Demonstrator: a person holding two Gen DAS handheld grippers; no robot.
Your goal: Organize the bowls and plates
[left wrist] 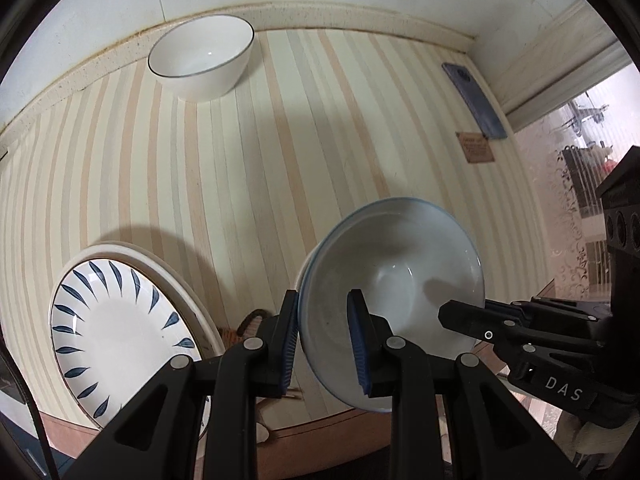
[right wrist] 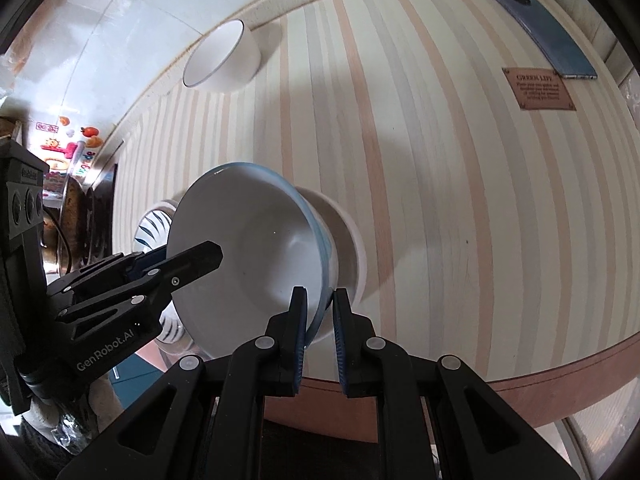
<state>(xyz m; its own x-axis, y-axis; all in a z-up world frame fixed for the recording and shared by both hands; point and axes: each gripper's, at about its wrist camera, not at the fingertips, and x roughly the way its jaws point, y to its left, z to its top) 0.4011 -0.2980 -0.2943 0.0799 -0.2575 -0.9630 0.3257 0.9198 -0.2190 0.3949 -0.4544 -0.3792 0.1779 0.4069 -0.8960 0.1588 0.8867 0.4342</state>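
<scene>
A white bowl with a blue rim (left wrist: pixel 400 264) (right wrist: pixel 248 248) hangs tilted above the striped table's near edge. My left gripper (left wrist: pixel 324 344) (right wrist: pixel 176 260) straddles its left rim, one finger inside and one outside. On the opposite rim my right gripper (right wrist: pixel 320 320) (left wrist: pixel 472 320) is shut. A plate with blue leaf marks (left wrist: pixel 120 328) (right wrist: pixel 154 220) lies at the front left on top of a plain white plate (left wrist: pixel 180 280). Against the back wall stands a white bowl with a dark rim (left wrist: pixel 200 56) (right wrist: pixel 224 56).
A blue phone (left wrist: pixel 476 100) (right wrist: pixel 544 28) lies at the back right corner, with a brown label (left wrist: pixel 476 148) (right wrist: pixel 538 88) beside it. The striped tabletop (left wrist: pixel 280 160) (right wrist: pixel 440 200) is bounded by a wall behind and a wooden front edge (right wrist: pixel 560 372).
</scene>
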